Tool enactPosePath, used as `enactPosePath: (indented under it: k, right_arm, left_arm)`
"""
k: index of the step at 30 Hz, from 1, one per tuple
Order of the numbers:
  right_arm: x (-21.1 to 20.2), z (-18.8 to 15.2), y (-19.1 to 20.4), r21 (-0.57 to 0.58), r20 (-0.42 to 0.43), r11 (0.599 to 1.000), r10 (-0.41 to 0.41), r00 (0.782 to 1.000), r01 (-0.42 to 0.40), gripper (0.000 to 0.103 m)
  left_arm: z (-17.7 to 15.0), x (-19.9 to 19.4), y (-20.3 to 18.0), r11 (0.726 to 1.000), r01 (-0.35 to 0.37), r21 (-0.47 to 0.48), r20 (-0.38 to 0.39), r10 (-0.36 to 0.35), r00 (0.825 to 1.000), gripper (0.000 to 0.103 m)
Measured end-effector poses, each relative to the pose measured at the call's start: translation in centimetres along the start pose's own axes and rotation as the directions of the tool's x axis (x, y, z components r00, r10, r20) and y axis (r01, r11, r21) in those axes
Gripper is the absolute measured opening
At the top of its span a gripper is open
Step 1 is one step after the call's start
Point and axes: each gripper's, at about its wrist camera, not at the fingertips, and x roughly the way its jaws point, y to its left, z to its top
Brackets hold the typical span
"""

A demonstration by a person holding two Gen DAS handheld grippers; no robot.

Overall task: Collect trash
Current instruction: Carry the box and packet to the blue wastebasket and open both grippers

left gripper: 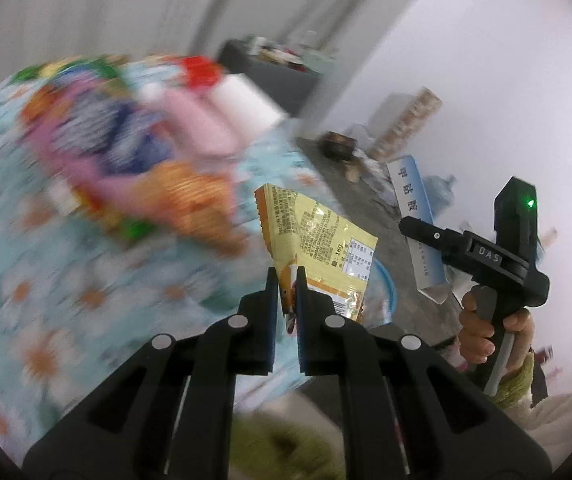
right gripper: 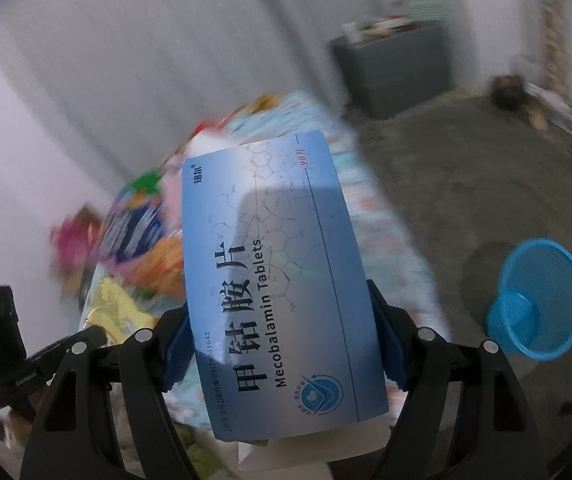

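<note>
Grey floor lies under the blue bin (right gripper: 536,300), at 4 o'clock from the tablet box (right gripper: 281,276). Best to bring both pieces right over the bin's mouth before letting go — low, so they don't flutter away. That box sits squeezed between the right gripper (right gripper: 281,344) pads. At 12 o'clock from the left gripper (left gripper: 286,300), the yellow wrapper (left gripper: 318,240) sticks up — pinched tight.
</note>
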Motion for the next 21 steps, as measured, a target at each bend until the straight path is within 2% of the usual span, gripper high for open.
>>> enactPosePath:
  k: [4, 7, 10, 13, 15, 17, 18, 21]
  right_arm:
    - [-3.6, 0.5, -7.7, 0.210, 0.060, 0.977, -0.039, 0.997, 0.025, 0.074]
    - [-5.6, 0.4, -13.7, 0.366, 0.087, 0.930, -0.074, 0.993, 0.037, 0.074]
    - [-6.5, -0.4, -18.3, 0.477, 0.095, 0.877, -0.121, 0.988, 0.061, 0.074]
    - [-6.2, -0.7, -22.6, 0.574, 0.086, 0.815, -0.152, 0.985, 0.075, 0.074]
    - [-5.7, -0.6, -24.9, 0.616, 0.078, 0.784, -0.161, 0.984, 0.079, 0.074]
    - [-4.7, -0.8, -28.2, 0.672, 0.063, 0.736, -0.167, 0.984, 0.082, 0.074]
    - [-4.4, -0.8, -29.1, 0.685, 0.060, 0.724, -0.164, 0.985, 0.079, 0.074]
    - [-2.8, -1.0, -33.5, 0.749, 0.055, 0.658, -0.176, 0.983, 0.076, 0.075]
  left_arm:
    - [3.3, 5.0, -4.6, 0.993, 0.068, 0.099, -0.068, -0.062, 0.996, 0.006]
    - [5.6, 10.1, -8.5, 0.981, 0.101, 0.164, -0.140, -0.079, 0.987, 0.006]
    - [7.3, 16.1, -12.6, 0.970, 0.139, 0.201, -0.232, -0.091, 0.968, 0.006]
    - [7.7, 21.8, -17.0, 0.948, 0.155, 0.279, -0.292, -0.070, 0.954, 0.006]
    - [7.4, 26.0, -19.9, 0.933, 0.172, 0.316, -0.346, -0.056, 0.937, 0.006]
    - [7.1, 29.0, -21.4, 0.929, 0.171, 0.329, -0.378, -0.036, 0.925, 0.006]
    - [6.6, 30.8, -22.0, 0.926, 0.171, 0.337, -0.397, -0.025, 0.917, 0.006]
    - [5.4, 35.2, -23.5, 0.920, 0.160, 0.358, -0.423, 0.007, 0.906, 0.007]
